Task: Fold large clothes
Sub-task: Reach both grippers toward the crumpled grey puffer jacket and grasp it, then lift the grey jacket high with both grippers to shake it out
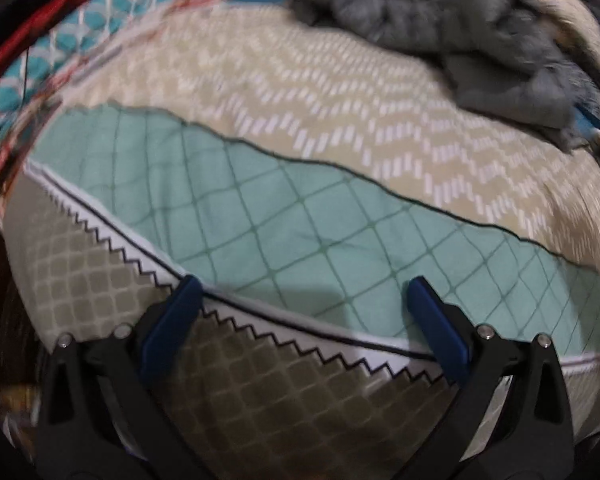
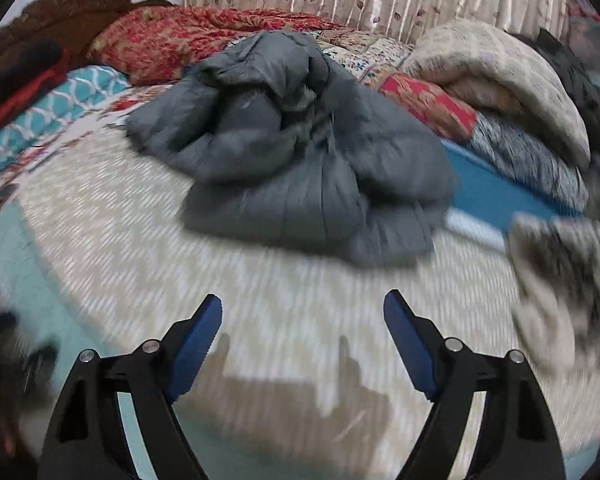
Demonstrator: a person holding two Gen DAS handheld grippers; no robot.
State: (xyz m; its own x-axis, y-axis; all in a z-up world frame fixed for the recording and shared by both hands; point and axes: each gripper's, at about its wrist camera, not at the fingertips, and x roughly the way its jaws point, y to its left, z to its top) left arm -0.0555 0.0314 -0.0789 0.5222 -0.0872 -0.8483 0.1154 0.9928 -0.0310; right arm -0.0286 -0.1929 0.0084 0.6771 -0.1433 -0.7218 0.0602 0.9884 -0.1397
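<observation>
Fingers on both grippers stand wide with nothing between them. The left gripper [image 1: 304, 312] points down at the near edge of the bed [image 1: 340, 128], over a zigzag-trimmed band of the bedspread, well apart from the grey puffer jacket [image 1: 440, 20]. That jacket lies crumpled in a heap toward the far side of the bed, close to a stack of folded blankets [image 2: 500, 80] at the far right edge. The right gripper [image 2: 303, 320] hovers over the cream chevron part of the cover, near the jacket but apart from it.

Several things could go wrong from here. The jacket is bunched so that no hem, collar or sleeve shows clearly, so a pinch could take several layers at once and lift a lump instead of an edge. Its padded shell looks slick, and a shallow bite could slip off. A low reach could catch the bedspread along with the jacket. A loose patterned cloth [image 2: 560, 272] at the right edge lies close enough to snag, and both views are blurred, which makes aiming less sure.
</observation>
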